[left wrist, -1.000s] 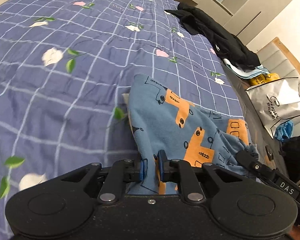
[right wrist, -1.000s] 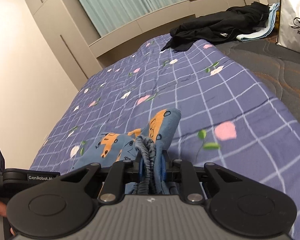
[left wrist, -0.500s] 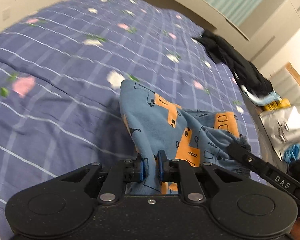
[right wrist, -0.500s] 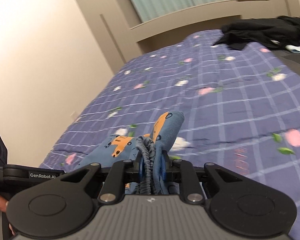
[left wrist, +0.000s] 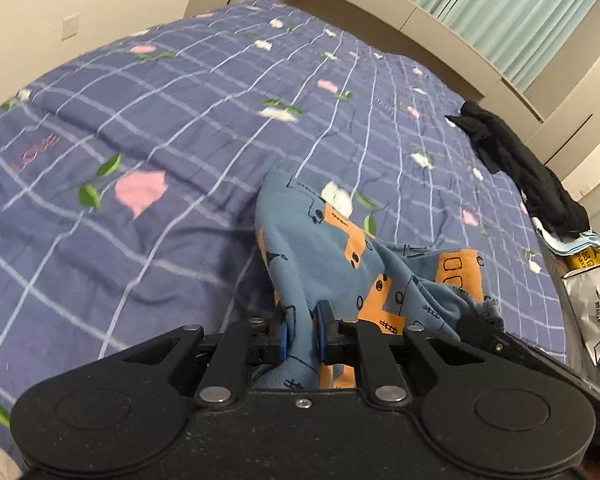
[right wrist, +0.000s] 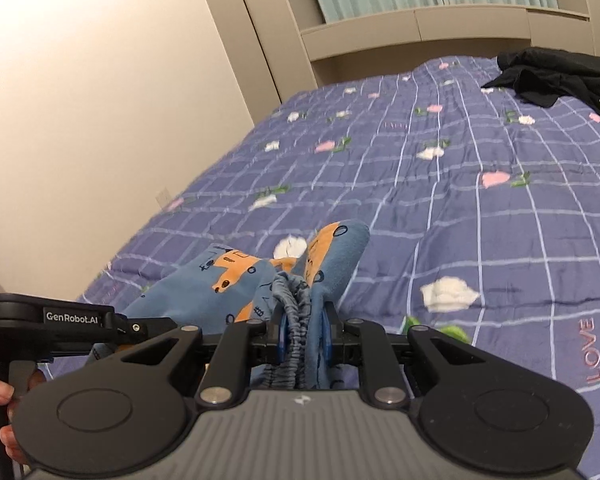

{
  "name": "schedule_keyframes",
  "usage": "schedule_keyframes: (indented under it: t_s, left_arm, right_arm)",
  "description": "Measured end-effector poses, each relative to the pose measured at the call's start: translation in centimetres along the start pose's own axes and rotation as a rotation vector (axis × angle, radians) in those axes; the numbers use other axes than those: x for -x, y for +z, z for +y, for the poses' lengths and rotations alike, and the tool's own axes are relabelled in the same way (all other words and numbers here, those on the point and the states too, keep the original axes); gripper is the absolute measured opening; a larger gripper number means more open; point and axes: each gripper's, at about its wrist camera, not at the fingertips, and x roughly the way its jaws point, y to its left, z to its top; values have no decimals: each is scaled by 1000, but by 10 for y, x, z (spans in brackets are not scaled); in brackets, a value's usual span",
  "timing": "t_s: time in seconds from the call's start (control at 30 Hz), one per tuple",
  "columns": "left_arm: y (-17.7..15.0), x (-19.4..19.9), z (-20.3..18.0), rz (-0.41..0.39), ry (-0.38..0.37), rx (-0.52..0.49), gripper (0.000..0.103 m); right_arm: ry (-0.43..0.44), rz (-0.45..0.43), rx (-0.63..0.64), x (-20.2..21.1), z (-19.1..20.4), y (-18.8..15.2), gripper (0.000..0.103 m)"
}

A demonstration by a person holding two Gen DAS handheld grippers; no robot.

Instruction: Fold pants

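The blue pants [left wrist: 340, 264] with orange vehicle prints hang bunched between my two grippers, above the purple checked bedspread [left wrist: 180, 128]. My left gripper [left wrist: 302, 334] is shut on a fold of the blue cloth. My right gripper [right wrist: 303, 336] is shut on the gathered elastic waistband of the pants [right wrist: 236, 280]. The left gripper's body [right wrist: 60, 320] shows at the left of the right wrist view, close beside the right one. The lower part of the pants is hidden behind the gripper bodies.
A pile of black clothing [left wrist: 516, 168] lies at the far right of the bed, also in the right wrist view [right wrist: 560, 76]. A white shopping bag [left wrist: 596, 300] stands beside the bed. A beige wall [right wrist: 100, 120] runs along the bed's left side.
Both grippers have swung to the left with the pants still held; the views now face more of the bed's left side and the wall. The grips have not changed.
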Motion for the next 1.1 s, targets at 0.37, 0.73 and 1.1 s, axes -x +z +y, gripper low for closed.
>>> schedule_keyframes:
  t_s: [0.37,0.73,1.1]
  left_arm:
    - [-21,3,11,-9,43,6,17]
    - [-25,11,2,-20,103,-64,23]
    - [-32,26,-11,-53,145,-129,63]
  right_arm:
    - [-33,25,-104,1,-23,-19,20]
    - [-55,4,-100,4,-22,-22,24]
    - [-97,-27,-16,15,-15,-25,51]
